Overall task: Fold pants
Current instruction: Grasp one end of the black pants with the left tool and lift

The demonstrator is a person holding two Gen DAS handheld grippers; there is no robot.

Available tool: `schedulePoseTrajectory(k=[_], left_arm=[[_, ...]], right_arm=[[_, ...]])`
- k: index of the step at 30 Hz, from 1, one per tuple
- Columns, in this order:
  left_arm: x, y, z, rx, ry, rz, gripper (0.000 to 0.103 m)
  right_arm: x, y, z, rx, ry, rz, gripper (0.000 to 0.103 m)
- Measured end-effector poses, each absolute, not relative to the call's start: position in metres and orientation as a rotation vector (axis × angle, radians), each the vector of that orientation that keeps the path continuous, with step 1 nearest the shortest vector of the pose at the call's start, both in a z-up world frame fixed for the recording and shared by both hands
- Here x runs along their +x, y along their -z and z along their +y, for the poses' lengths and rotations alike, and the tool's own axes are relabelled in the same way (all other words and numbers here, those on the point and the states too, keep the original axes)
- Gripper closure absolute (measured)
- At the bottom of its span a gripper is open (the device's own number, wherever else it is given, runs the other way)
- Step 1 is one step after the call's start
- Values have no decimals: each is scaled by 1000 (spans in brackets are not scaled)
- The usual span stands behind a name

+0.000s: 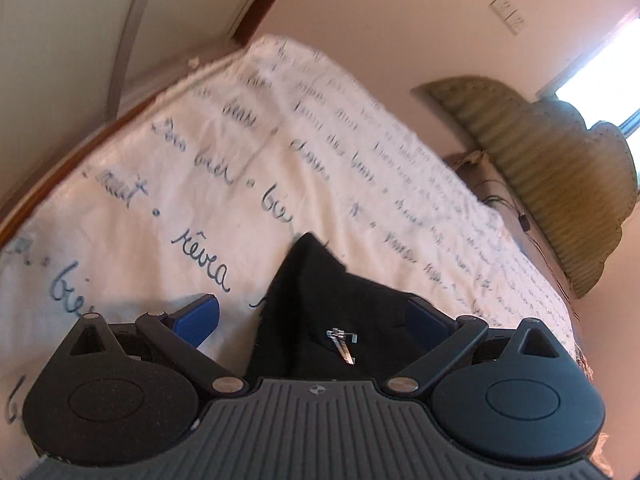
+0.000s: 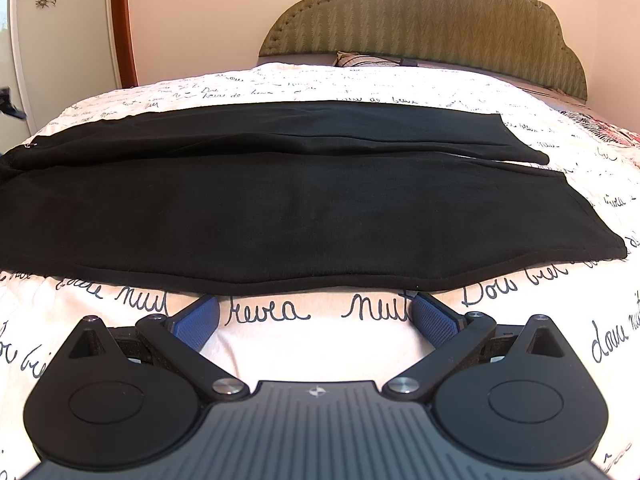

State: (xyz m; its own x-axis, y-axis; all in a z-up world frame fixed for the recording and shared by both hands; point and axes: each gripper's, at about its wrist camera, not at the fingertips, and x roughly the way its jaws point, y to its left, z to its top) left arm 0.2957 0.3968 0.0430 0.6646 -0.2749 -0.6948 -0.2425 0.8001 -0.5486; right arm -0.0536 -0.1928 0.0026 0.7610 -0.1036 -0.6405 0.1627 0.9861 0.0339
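Black pants (image 2: 280, 200) lie flat across the bed, both legs side by side, cuffs to the right and waist off to the left. My right gripper (image 2: 316, 312) is open, just in front of the near edge of the near leg, not touching it. In the left wrist view, a corner of the black pants (image 1: 320, 300) with a metal clasp (image 1: 342, 344) sits between the fingers of my left gripper (image 1: 316, 316), which is open. The cloth lies against the right pad; the left pad is clear of it.
The bed has a white cover with dark script writing (image 2: 120, 92). A green padded headboard (image 2: 420, 20) stands at the far end, with a pillow (image 2: 360, 60) below it. A wooden door frame (image 2: 122, 20) and a white wardrobe (image 2: 60, 40) stand to the left.
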Motion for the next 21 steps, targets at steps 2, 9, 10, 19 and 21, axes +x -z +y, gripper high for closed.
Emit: schedulePoseTrajectory(k=[2,9,10,19,21], left_arm=[[303,-30,397,-696,56,886,3],[323,-37,391,-731,148,855,26],[331,-38,384,-710,161,861,29],[353,-24,359,-568,168,906,41],[355,-26,355,-505,125,914,70]], right_arm=[[-54,-4,-192,90,145,691,0],[-53,-5,-192,88,146,694,0],[-53,-5,-192,89,145,693,0],[-52,-6,-192,87,145,694,0],[-52,-6,-192,87,145,694,0]])
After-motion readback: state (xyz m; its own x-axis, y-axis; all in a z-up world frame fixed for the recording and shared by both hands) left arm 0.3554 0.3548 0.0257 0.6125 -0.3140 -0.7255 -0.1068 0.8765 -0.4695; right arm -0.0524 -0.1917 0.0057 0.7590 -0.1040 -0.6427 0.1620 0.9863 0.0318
